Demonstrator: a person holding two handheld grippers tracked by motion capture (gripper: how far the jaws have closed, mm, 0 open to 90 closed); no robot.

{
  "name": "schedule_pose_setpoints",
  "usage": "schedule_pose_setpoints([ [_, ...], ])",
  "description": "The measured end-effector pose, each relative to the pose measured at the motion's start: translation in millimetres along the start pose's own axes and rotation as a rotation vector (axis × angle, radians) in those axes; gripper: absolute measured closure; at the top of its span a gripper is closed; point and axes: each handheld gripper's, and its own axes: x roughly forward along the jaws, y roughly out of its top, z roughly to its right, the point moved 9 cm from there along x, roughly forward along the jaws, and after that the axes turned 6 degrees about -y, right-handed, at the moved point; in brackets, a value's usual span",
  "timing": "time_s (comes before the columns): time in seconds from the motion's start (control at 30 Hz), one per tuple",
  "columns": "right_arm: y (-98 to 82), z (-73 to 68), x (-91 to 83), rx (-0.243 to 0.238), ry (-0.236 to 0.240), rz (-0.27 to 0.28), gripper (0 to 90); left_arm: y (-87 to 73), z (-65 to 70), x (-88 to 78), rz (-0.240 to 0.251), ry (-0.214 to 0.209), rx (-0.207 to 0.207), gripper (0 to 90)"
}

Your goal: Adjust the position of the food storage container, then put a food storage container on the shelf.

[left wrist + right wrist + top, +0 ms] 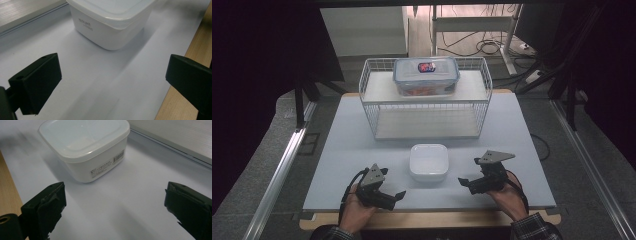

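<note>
Status: nothing is held yet. The white lidded container [428,161] sits on the pale table mat [337,165], near the front edge, between the two grippers and apart from both. Its lid is on and looks seated all round (right gripper view shows the rim best).

Left gripper [399,195]: jaws spread wide, nothing between them, pointing at the container from the person's left. In its own view the white container [112,22] sits ahead of the jaws with bare mat in the gap.

Right gripper [464,183]: jaws also wide apart and empty, facing the container from the other side. Its view puts the container [87,147] ahead and slightly to the left, label side towards the camera.

Judgement: this looks like the approach before a two-sided pickup. No contact made, so grasp, lift and placement are all left. A likely destination is the white wire shelf rack [372,107] behind it, but I can't confirm that.

Counts:
- white lidded containers on the mat: 1
- clear clip-lock boxes with blue-edged lid [426,76]: 1, on the rack's upper shelf (something orange-red inside, can't tell what)
- wire racks: 1, two shelves, lower one bare
- grippers: 2, both open-jawed
</note>
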Motion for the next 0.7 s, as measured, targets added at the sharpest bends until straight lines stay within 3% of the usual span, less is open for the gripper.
schedule_pose_setpoints([
  [0.37, 3.7, 5.8, -1.4, 0.016, 0.001, -0.018, 4.6, 3.0, -3.5, -2.0, -0.016, 0.006, -0.03, 0.2],
  [0.5, 7.0, 5.5, -0.7, 0.009, -0.016, -0.019, 5.0, 5.1, -6.8, -3.5, -0.026, 0.024, -0.045, 0.4],
  [0.6, 7.7, 4.8, 1.2, 0.007, -0.026, -0.021, 4.9, 7.5, -7.8, -5.0, -0.017, 0.012, -0.061, 0.9],
  [0.7, 8.6, 4.3, 2.6, 0.003, -0.031, -0.023, 3.2, 9.4, -8.6, -6.0, -0.016, 0.015, -0.053, 1.7],
])
